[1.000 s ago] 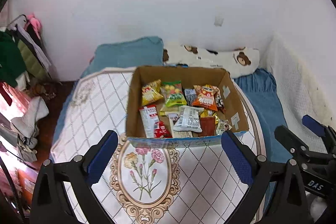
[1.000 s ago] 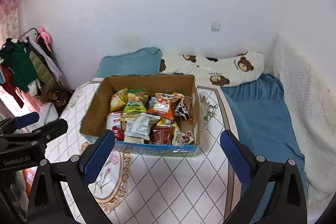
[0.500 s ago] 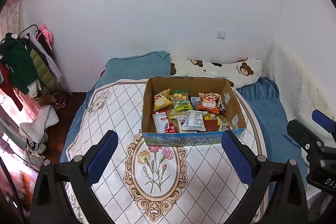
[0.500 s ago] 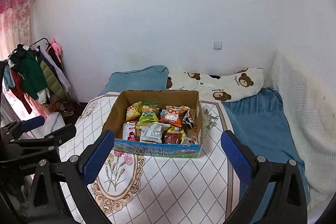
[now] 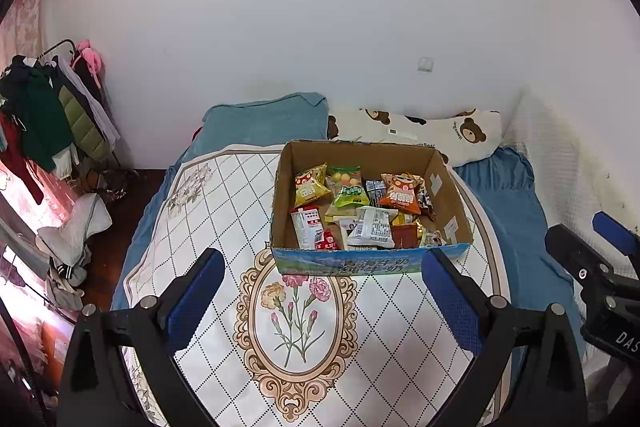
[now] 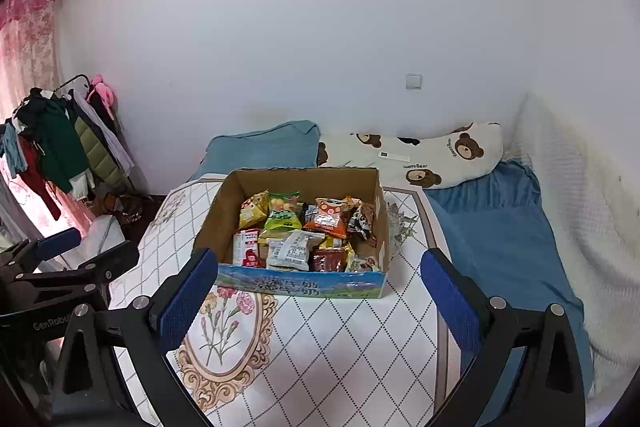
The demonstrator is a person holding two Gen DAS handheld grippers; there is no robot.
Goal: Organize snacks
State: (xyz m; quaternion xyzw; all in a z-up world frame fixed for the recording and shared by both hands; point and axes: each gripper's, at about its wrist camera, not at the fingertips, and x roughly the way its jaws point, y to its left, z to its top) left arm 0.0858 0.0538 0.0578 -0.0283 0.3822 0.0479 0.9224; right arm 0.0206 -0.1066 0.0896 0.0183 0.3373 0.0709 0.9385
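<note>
An open cardboard box (image 5: pixel 449 205) with a blue printed front stands on a round table (image 5: pixel 216 211) and holds several snack packets, among them a yellow one (image 5: pixel 310 185), a green one (image 5: pixel 349 187), an orange one (image 5: pixel 400 190) and a white one (image 5: pixel 374 233). The box also shows in the right wrist view (image 6: pixel 218 217). My left gripper (image 5: pixel 324 297) is open and empty, held back in front of the box. My right gripper (image 6: pixel 320 295) is open and empty, also short of the box. Each gripper shows at the edge of the other's view.
The table has a white diamond-pattern cloth with a flower medallion (image 5: pixel 294 323). Behind it lie a blue pillow (image 5: pixel 266 121) and a bear-print pillow (image 5: pixel 444 135) on a blue bed (image 5: pixel 516 203). A clothes rack (image 5: pixel 52 119) stands at the left. A white wall is behind.
Both grippers have pulled back and up from the box, so it looks smaller and farther. Both stay open. The box and packets have not moved.
</note>
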